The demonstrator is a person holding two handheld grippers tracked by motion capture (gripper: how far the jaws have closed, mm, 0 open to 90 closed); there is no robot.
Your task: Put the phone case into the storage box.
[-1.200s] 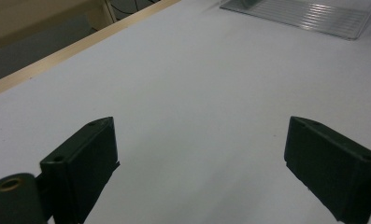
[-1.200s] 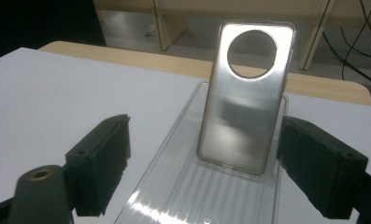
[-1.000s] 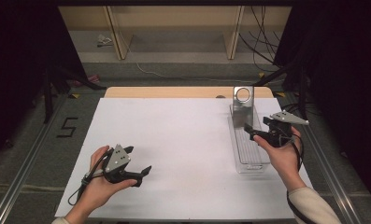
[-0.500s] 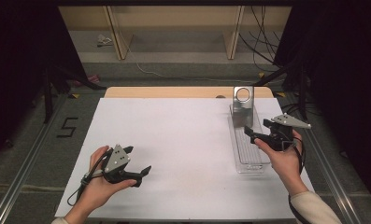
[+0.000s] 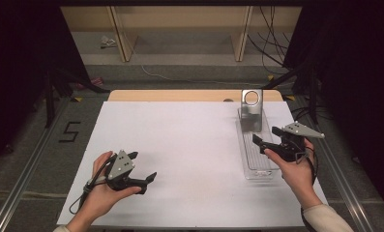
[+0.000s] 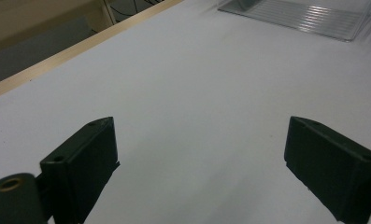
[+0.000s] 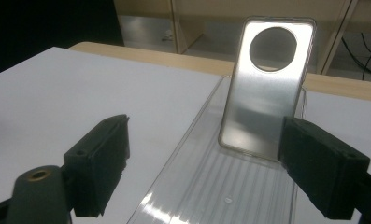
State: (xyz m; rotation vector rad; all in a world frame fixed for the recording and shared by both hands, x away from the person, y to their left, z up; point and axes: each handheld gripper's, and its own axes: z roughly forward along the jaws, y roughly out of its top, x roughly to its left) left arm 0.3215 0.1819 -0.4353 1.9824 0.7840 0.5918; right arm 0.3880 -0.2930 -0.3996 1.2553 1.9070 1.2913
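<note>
We have our right gripper [image 5: 267,137] hovering over the clear tray [image 5: 255,159] at the right of the white tabletop [image 5: 189,145], jaws spread wide and holding nothing, aimed at the phone case [image 7: 262,88] that stands propped upright at the tray's far end. We judge this the approach step. Next we need to advance and close on the case's edges. Our left gripper [image 5: 143,168] rests low near the front, also wide open and empty.
</note>
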